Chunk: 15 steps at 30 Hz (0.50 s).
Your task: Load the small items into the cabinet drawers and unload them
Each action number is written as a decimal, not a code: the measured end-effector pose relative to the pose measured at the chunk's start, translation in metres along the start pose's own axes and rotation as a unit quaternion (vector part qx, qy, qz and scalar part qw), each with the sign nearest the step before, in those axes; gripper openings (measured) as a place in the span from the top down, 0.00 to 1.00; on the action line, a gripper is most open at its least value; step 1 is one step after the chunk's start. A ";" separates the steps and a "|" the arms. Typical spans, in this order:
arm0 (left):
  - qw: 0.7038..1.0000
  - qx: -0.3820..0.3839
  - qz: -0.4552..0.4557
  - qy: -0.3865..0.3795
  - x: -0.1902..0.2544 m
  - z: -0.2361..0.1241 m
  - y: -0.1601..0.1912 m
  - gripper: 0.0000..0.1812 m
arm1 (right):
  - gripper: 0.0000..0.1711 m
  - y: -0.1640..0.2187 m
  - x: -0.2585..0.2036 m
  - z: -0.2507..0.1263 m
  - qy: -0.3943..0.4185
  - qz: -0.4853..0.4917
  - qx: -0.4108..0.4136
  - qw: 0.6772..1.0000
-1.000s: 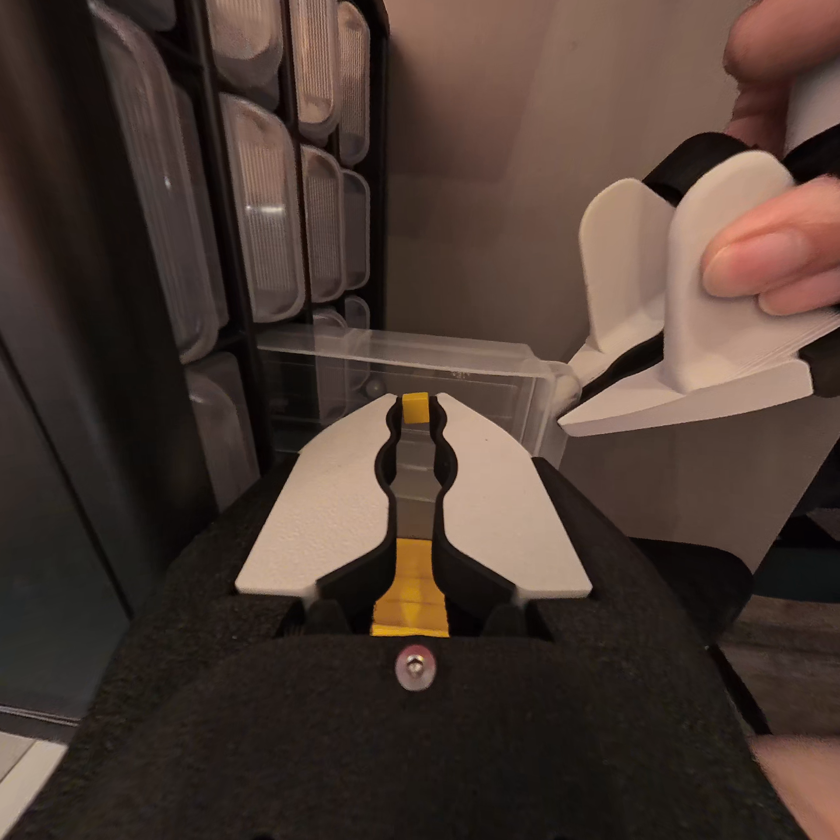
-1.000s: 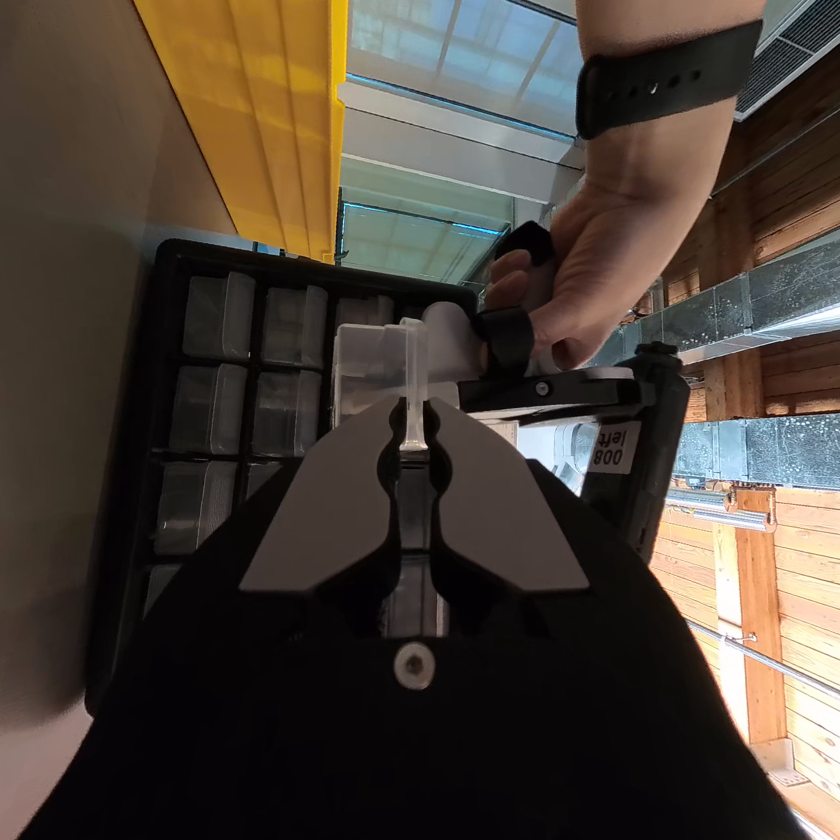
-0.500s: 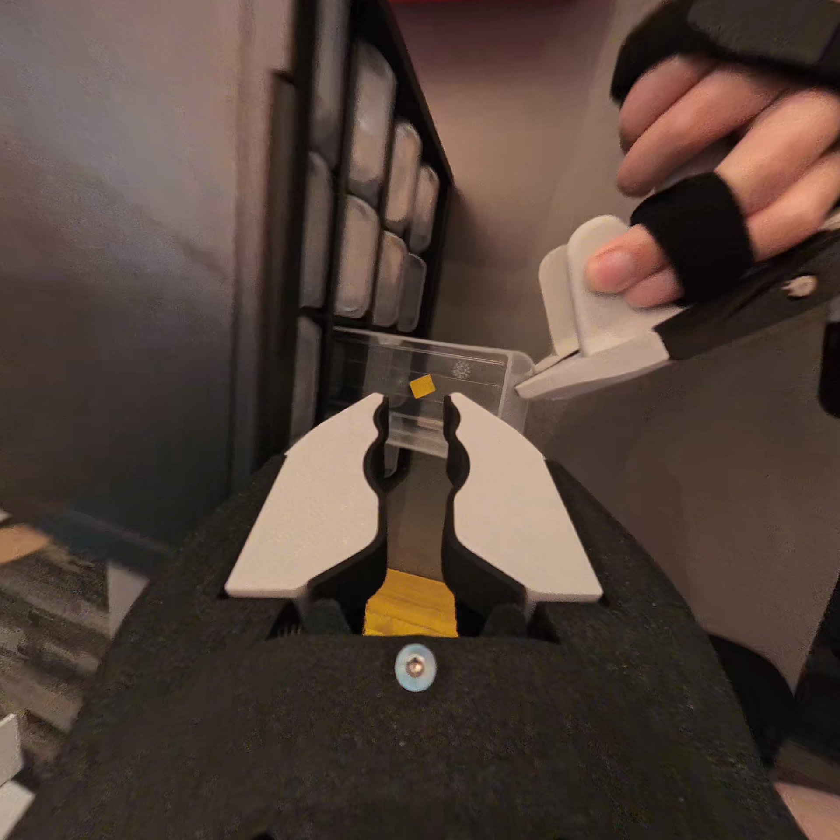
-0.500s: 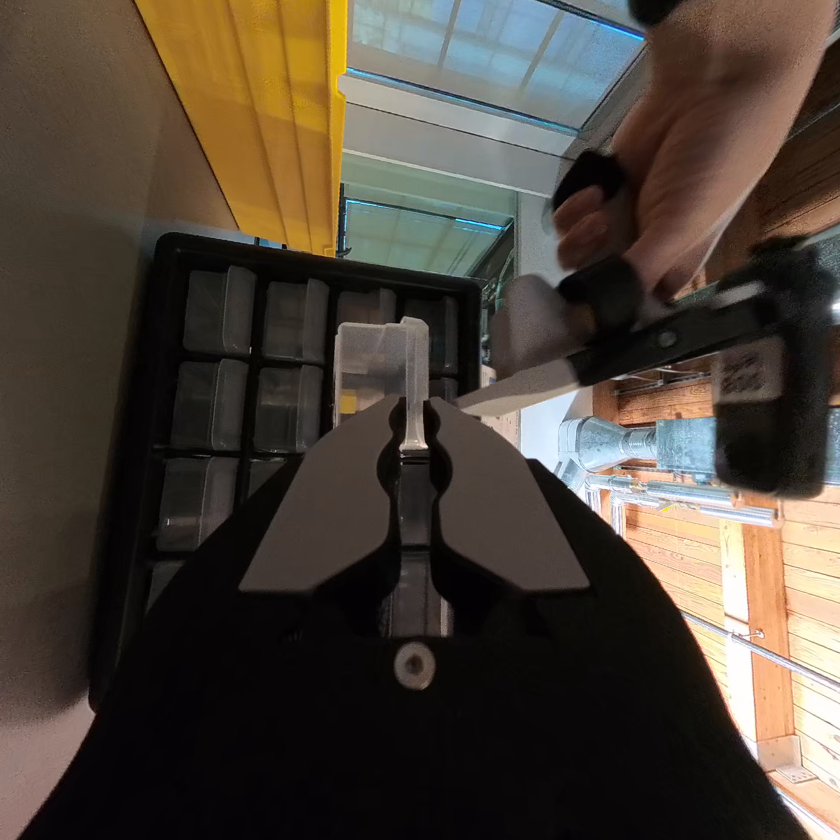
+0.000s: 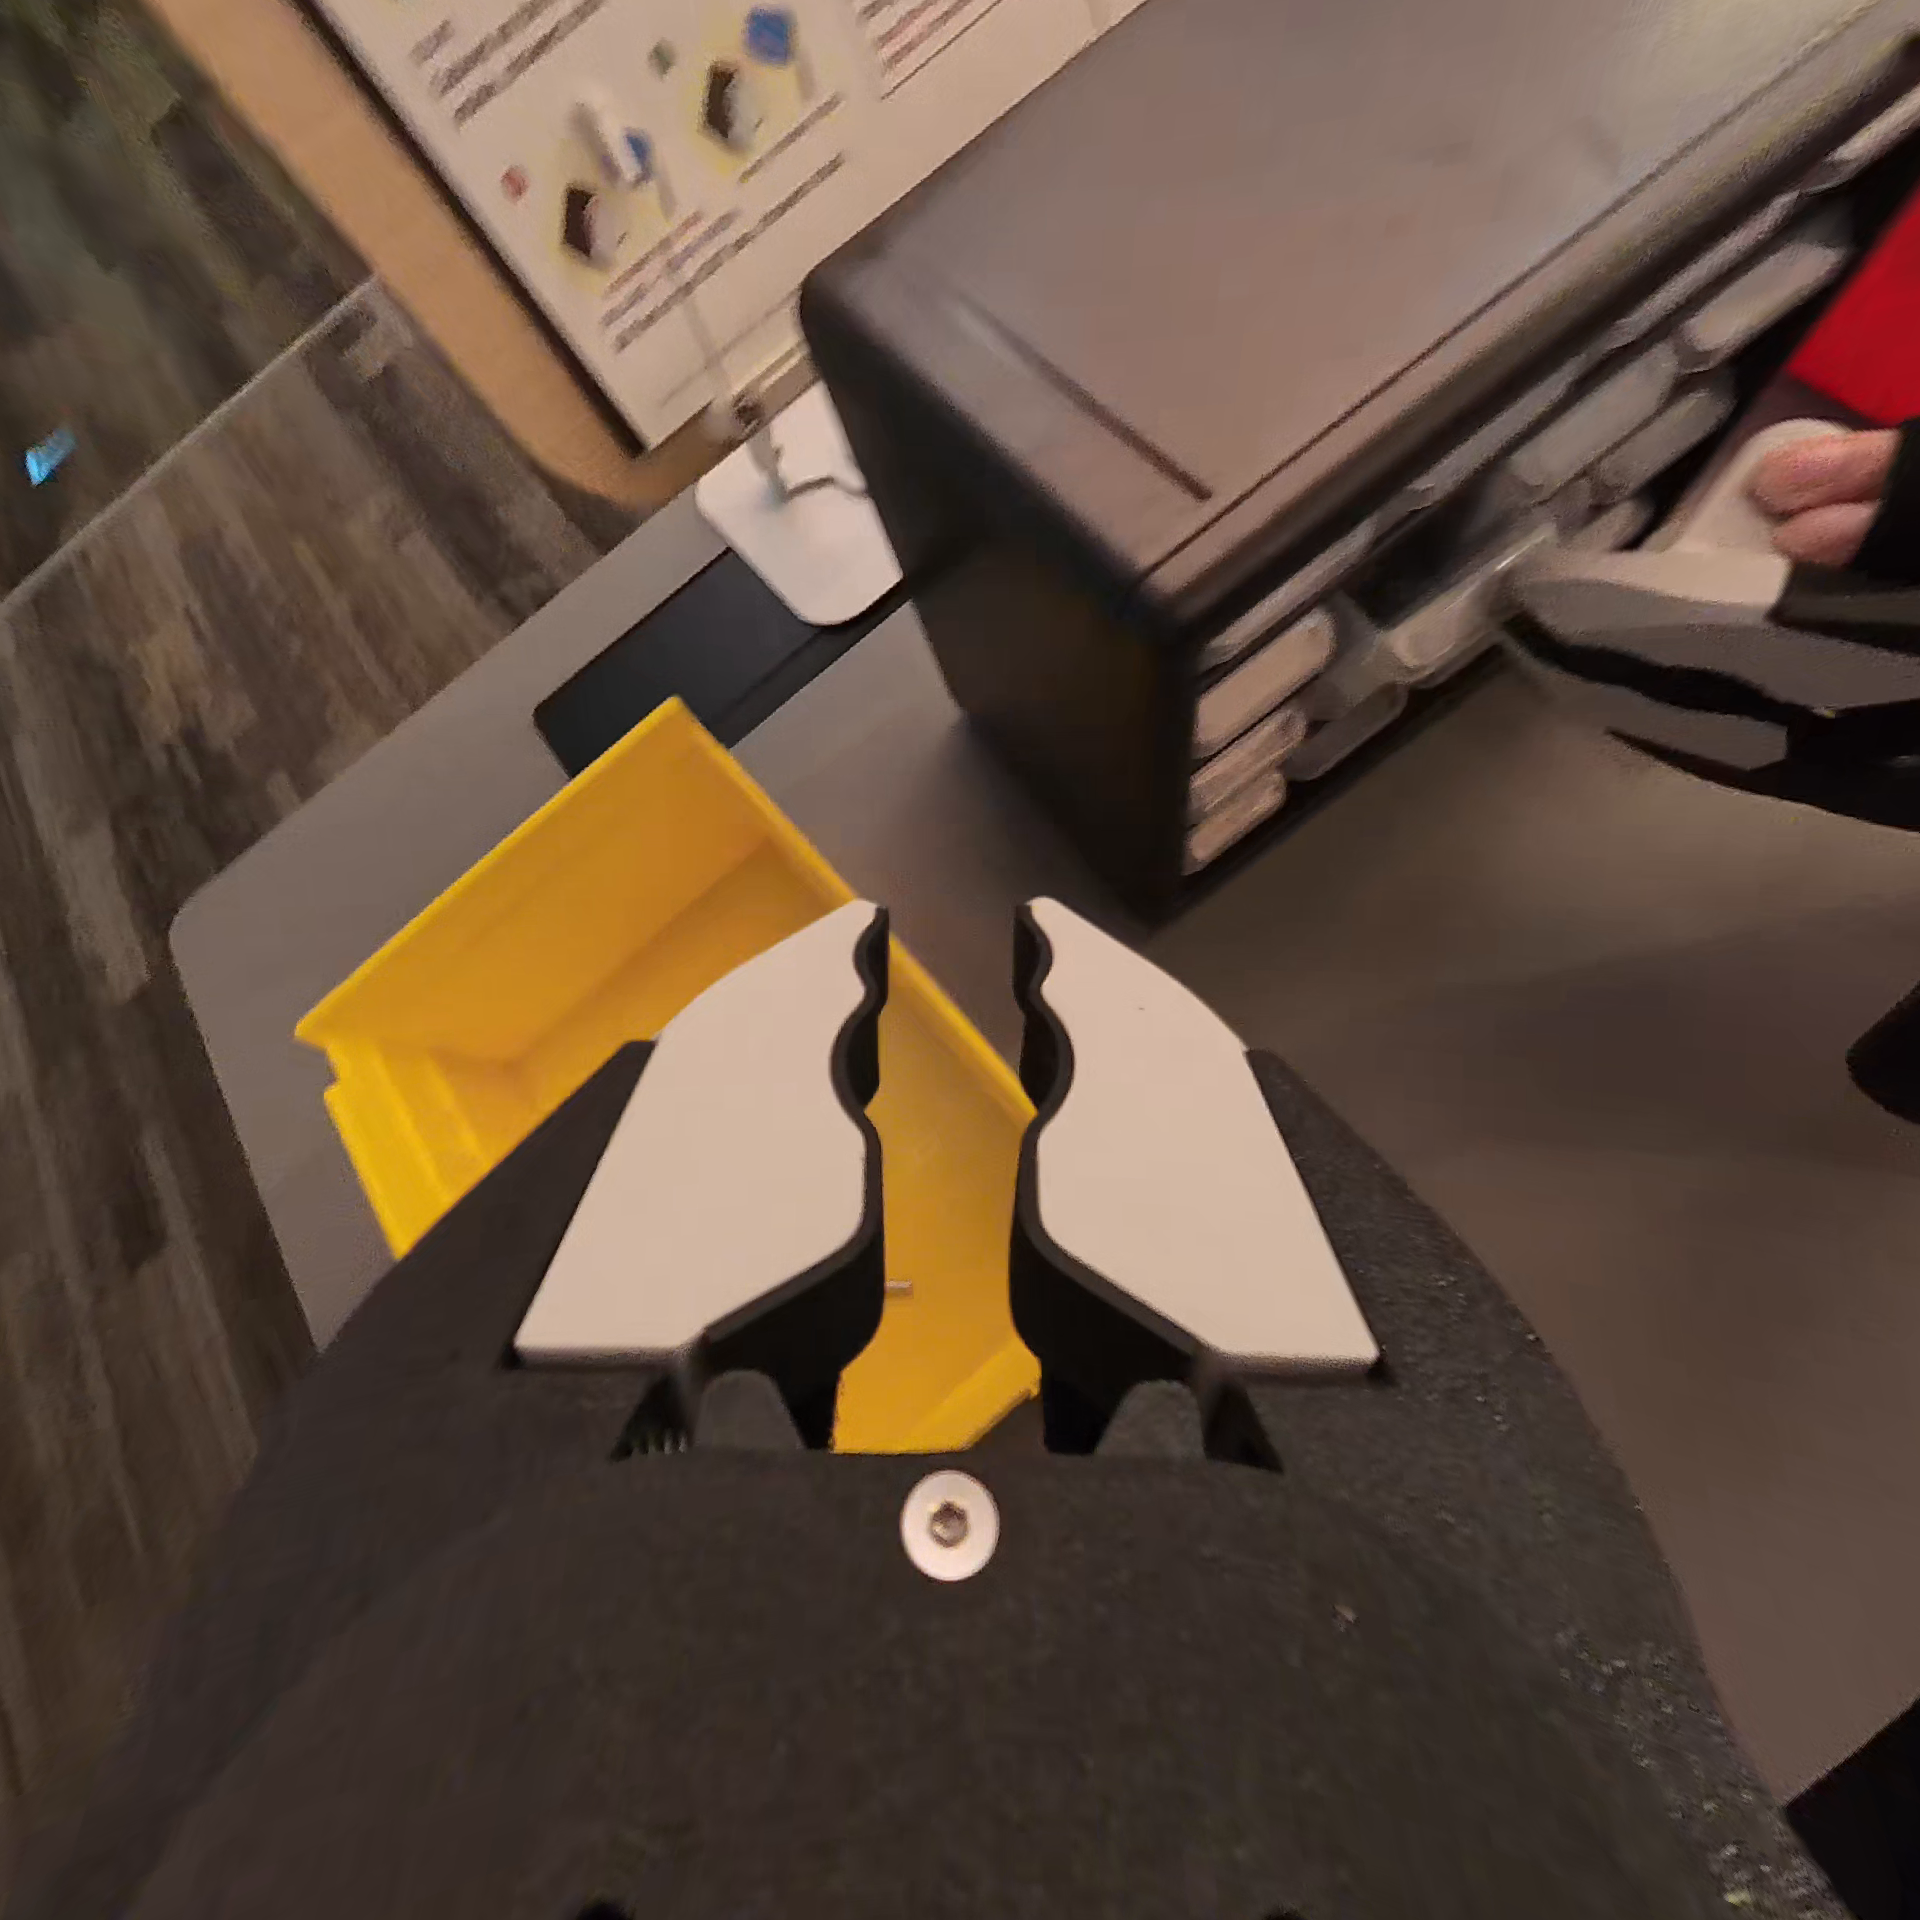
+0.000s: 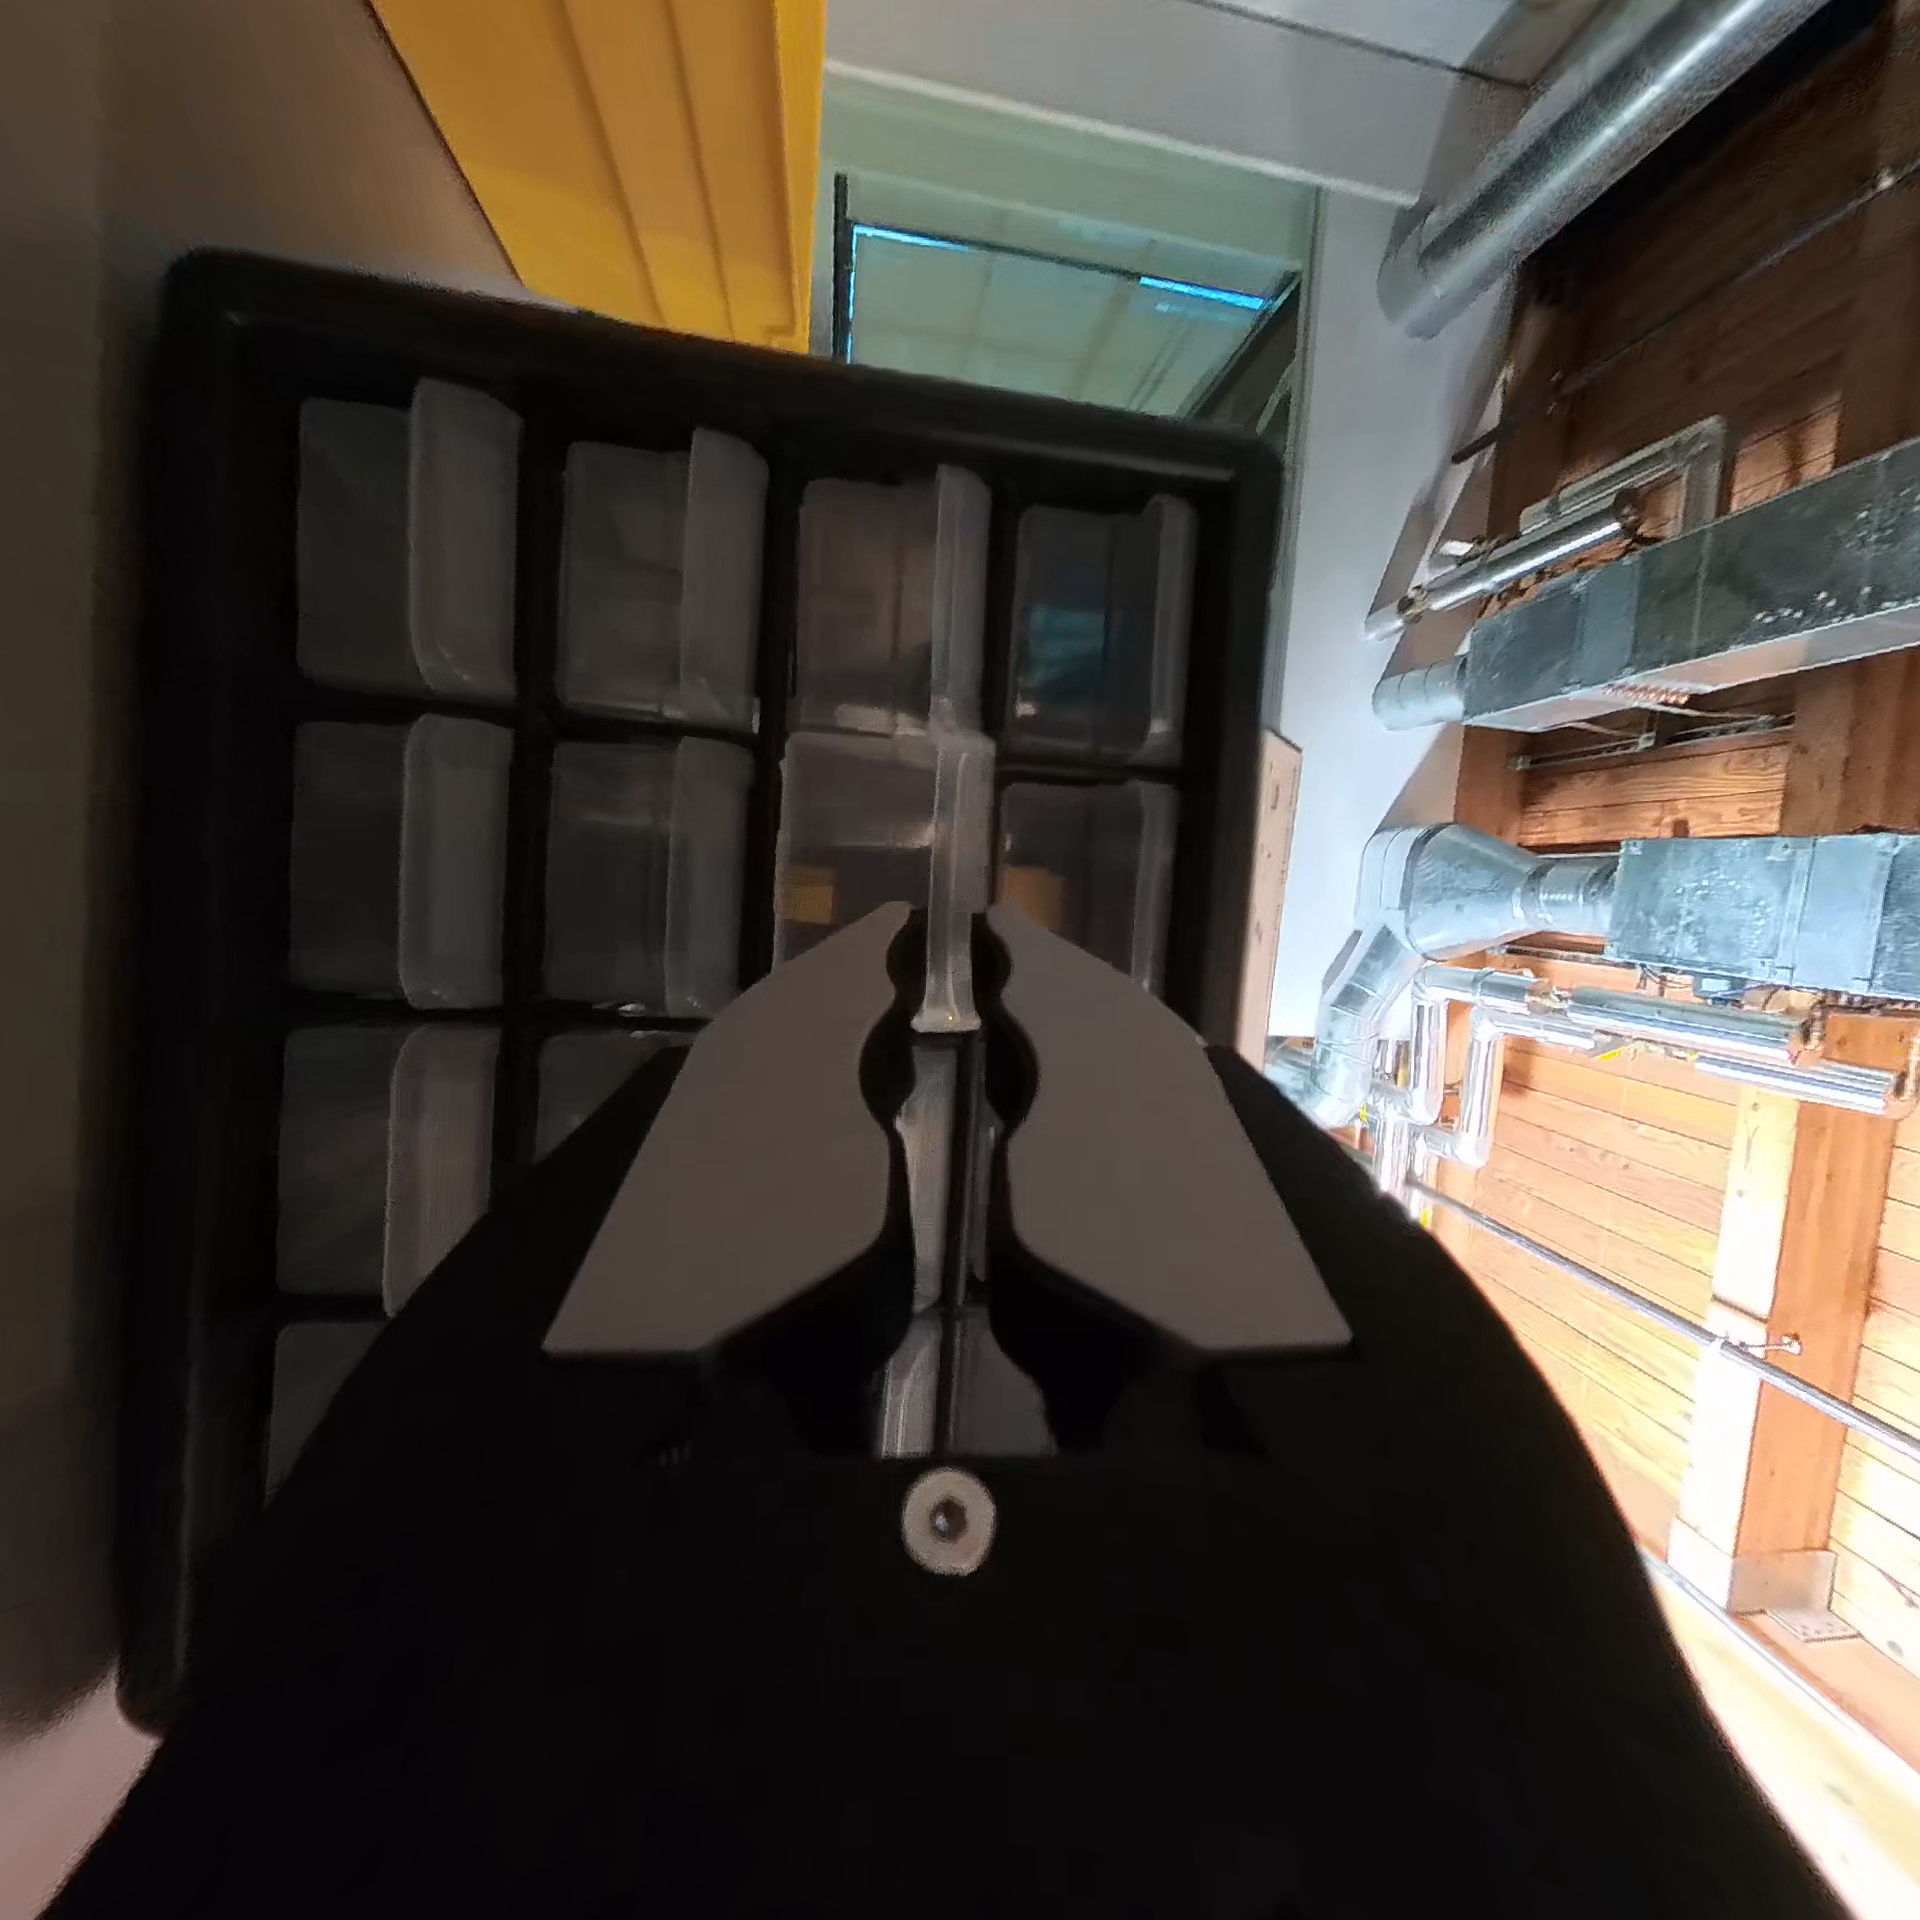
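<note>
The black cabinet (image 5: 1143,364) with clear drawers stands on the grey table (image 5: 1507,1039). My left gripper (image 5: 951,914) is open and empty above the yellow bin (image 5: 582,966); a tiny silver item (image 5: 899,1288) lies in the bin. My right gripper (image 6: 951,914) is shut on the clear drawer handle (image 6: 956,831) at the cabinet (image 6: 208,935) front. That drawer (image 6: 862,821) sits about level with its neighbours, with something yellow showing dimly inside. The right gripper also shows in the left wrist view (image 5: 1662,592), with a person's fingers on it.
A white stand (image 5: 800,520) holding a poster (image 5: 623,156) sits behind the cabinet. Something red (image 5: 1860,343) lies beyond the cabinet front. The table's left edge runs beside the bin, with wood floor (image 5: 125,935) below. A yellow bin wall (image 6: 644,156) shows past the cabinet. The grippers' ends are close to 20 centimetres from one another.
My left gripper opened, left the small yellow piece in the pulled-out drawer, and swung away over the yellow bin. My right gripper pushed the drawer back into the cabinet by its handle.
</note>
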<state>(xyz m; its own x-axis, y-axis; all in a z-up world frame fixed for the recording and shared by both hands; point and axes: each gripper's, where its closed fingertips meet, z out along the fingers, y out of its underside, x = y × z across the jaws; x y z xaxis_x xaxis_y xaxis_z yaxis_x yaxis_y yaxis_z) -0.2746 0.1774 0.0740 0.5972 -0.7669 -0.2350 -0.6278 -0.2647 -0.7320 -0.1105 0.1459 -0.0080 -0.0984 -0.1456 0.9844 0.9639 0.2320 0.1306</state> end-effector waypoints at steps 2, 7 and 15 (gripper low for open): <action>1.000 -0.009 -0.026 -0.008 -0.015 0.000 0.010 0.87 | 0.95 0.005 -0.002 0.008 0.001 -0.001 -0.010 1.000; 0.996 -0.056 -0.066 -0.022 -0.035 0.007 0.034 0.87 | 0.92 0.012 -0.006 0.018 -0.006 0.000 -0.026 1.000; 0.994 -0.072 -0.077 -0.037 -0.051 0.004 0.049 0.85 | 0.86 0.022 -0.026 -0.022 -0.039 0.048 -0.004 0.998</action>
<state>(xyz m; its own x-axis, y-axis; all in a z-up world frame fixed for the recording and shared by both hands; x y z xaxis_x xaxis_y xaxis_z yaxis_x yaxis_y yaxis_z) -0.3340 0.2063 0.0473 0.7232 -0.6675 -0.1775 -0.5885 -0.4610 -0.6642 -0.0813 0.1339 -0.0335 -0.0240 -0.0480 0.9986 0.9716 0.2341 0.0346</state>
